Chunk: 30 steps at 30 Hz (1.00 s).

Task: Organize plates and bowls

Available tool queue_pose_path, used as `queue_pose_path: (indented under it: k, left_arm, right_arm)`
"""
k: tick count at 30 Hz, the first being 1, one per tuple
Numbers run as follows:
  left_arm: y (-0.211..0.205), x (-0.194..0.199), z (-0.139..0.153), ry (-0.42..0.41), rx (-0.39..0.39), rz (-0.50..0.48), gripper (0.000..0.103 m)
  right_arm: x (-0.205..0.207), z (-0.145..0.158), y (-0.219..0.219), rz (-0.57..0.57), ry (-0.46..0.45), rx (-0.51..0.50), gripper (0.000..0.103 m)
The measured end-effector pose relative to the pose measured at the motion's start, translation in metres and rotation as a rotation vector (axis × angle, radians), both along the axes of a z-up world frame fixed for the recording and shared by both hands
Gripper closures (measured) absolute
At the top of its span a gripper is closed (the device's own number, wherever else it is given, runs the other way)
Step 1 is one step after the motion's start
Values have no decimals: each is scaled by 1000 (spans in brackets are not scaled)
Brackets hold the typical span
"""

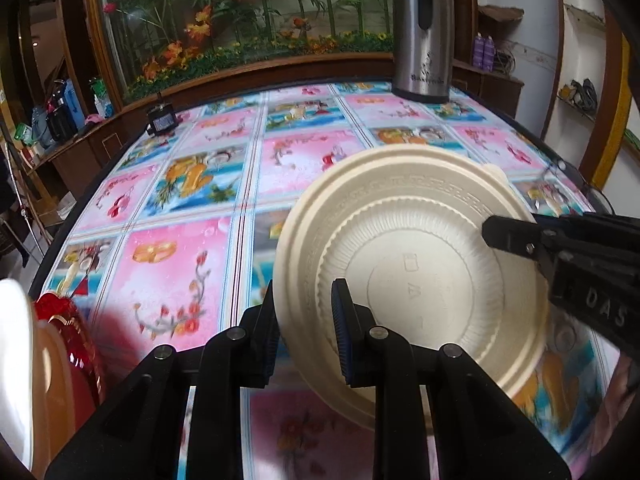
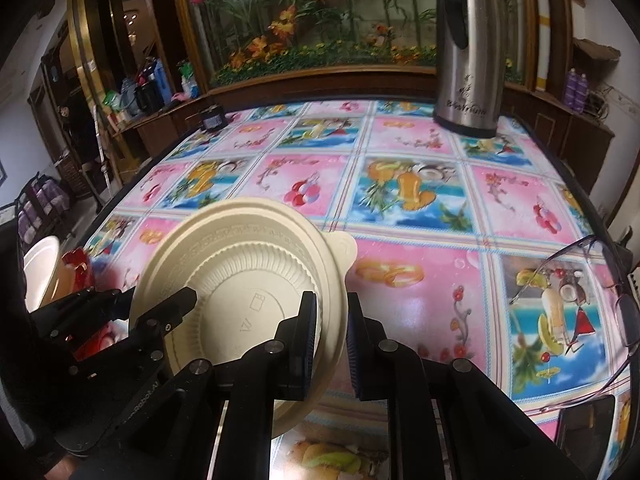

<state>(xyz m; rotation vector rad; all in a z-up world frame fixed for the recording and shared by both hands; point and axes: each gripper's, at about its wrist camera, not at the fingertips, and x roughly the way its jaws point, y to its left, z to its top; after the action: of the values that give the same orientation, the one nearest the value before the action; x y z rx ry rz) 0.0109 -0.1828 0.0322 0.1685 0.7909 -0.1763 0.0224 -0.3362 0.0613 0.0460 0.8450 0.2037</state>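
Both claws grip the same cream, ribbed, round plastic bowl, held tilted above the tabletop with its embossed underside facing the cameras. The left claw is nearly closed, its fingers pinching the bowl's rim, one pad on each side. The right claw is likewise almost closed on the opposite rim, near the bowl's small tab handle. To the left of the left claw, at the tabletop's edge, stand a red glossy dish and a white plate. Far ahead of both claws stands a tall stainless-steel thermos jug. Wire-framed spectacles lie right of the right claw.
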Motion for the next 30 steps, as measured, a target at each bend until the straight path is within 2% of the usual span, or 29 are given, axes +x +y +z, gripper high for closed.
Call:
queue_pose_path:
  k: [2, 4, 7, 9, 11, 18, 23, 25, 26, 27, 30]
  left_arm:
    - [7, -7, -2, 51, -32, -8, 83]
    - [13, -14, -7, 89, -38, -13, 83]
    - [18, -21, -13, 102, -40, -13, 83]
    - [21, -22, -13, 110, -59, -14, 83]
    - [24, -26, -9, 97, -73, -11, 80]
    - [31, -36, -8, 93, -75, -28, 80]
    - [35, -37, -15, 112, -94, -30, 80]
    - [36, -40, -13, 102, -98, -34, 80]
    - [36, -41, -12, 94, -97, -36, 80]
    - [35, -43, -10, 86, -93, -36, 81]
    - [33, -47, -5, 66, -86, -40, 81]
  right_arm:
    - [-6, 0, -4, 1, 18, 57, 85]
    - [-17, 2, -1, 28, 24, 73, 85]
    - [-30, 0, 6, 37, 24, 80, 85]
    - [-33, -4, 7, 46, 45, 109, 75]
    - [-39, -4, 6, 39, 41, 104, 71]
    - [-64, 2, -8, 14, 39, 133, 70]
    - [-67, -10, -10, 30, 87, 219, 70]
    - [-67, -13, -8, 33, 97, 241, 72]
    - [-68, -15, -7, 34, 100, 252, 82]
    - [-69, -15, -7, 38, 99, 269, 86]
    - [-75, -12, -5, 22, 80, 258, 88]
